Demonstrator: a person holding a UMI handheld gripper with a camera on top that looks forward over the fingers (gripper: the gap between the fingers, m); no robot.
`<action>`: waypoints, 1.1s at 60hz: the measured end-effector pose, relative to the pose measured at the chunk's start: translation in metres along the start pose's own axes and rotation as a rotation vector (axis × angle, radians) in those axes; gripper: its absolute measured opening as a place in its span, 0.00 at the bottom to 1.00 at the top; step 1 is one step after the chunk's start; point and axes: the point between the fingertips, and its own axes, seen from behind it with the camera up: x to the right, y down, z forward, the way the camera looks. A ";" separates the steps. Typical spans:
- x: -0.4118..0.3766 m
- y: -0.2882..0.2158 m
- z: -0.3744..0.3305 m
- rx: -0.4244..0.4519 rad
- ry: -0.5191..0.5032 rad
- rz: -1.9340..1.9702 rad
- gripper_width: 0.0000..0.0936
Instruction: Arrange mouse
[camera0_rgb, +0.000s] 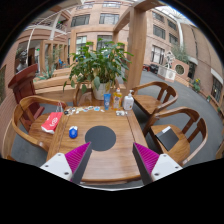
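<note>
Your gripper (112, 162) jaws are wide open, holding nothing. Head for what's probably the mouse (73, 131) at 11 o'clock on the desk (110, 160); approach low, centered.

mousepad (100, 137) on table (105, 165), plant (97, 65) behind

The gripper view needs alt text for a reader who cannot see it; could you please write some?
Open tongs hover over a wooden table, just short of a round black mouse pad with a small blue object beside it. Beyond them stand bottles, a potted plant and wooden chairs, one holding something red, with buildings behind.
</note>
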 end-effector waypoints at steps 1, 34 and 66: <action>0.000 0.001 0.000 0.002 0.001 0.000 0.91; -0.069 0.122 0.088 -0.068 -0.062 0.030 0.91; -0.267 0.083 0.325 -0.028 -0.180 -0.028 0.89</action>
